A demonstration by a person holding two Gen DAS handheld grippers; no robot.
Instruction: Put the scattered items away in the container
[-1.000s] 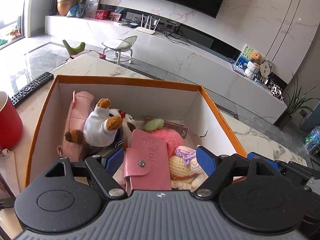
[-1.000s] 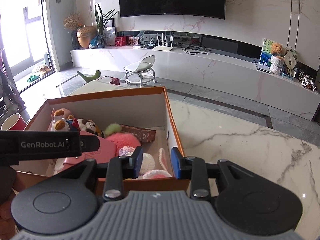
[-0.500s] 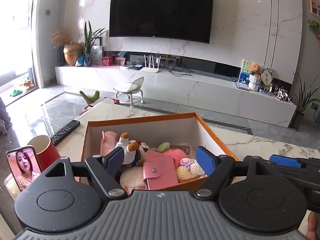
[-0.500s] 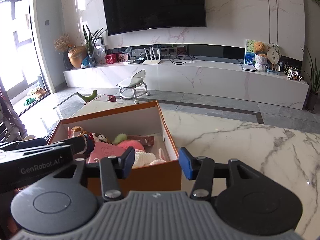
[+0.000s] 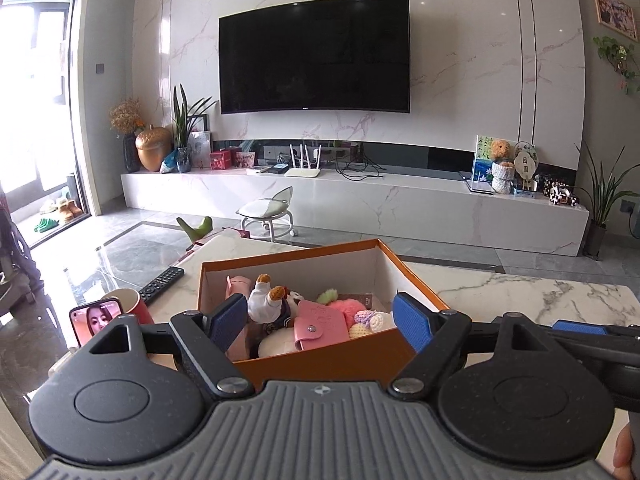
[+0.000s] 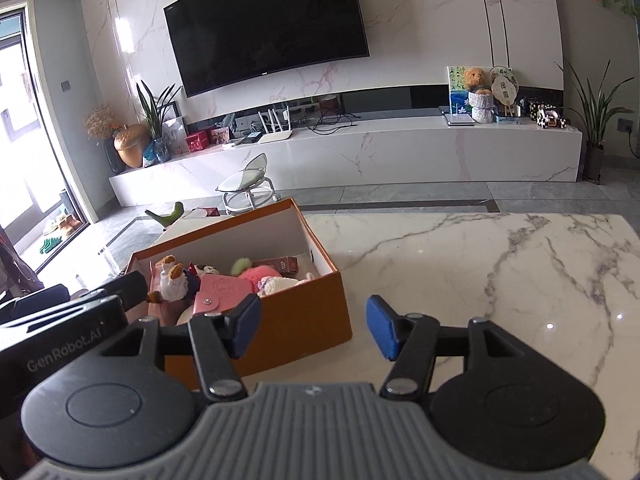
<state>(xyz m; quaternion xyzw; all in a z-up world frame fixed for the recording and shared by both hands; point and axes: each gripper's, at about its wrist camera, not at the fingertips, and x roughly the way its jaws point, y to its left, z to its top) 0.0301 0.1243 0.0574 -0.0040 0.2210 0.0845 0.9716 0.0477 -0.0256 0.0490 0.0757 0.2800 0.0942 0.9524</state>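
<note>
An orange box (image 5: pixel 352 354) with white inside walls stands on the marble table (image 6: pixel 500 264). It holds a pink wallet (image 5: pixel 320 324), a plush in a white top (image 5: pixel 264 300), a pink pompom (image 5: pixel 352 308), crocheted toys and a brown carton. My left gripper (image 5: pixel 320 322) is open and empty, drawn back in front of the box. My right gripper (image 6: pixel 314 326) is open and empty, to the right of the box (image 6: pixel 296 320) near its front corner. The box contents also show in the right wrist view, with the wallet (image 6: pixel 222 290) near the front.
A red cup (image 5: pixel 128 306), a phone (image 5: pixel 96 318) showing a face and a black remote (image 5: pixel 162 280) lie left of the box. Bare marble spreads to the right. A TV wall, low console and small stool (image 5: pixel 266 216) stand beyond the table.
Both grippers have pulled back and up away from the box. The right jaws have opened wider. The box contents have not moved.
</note>
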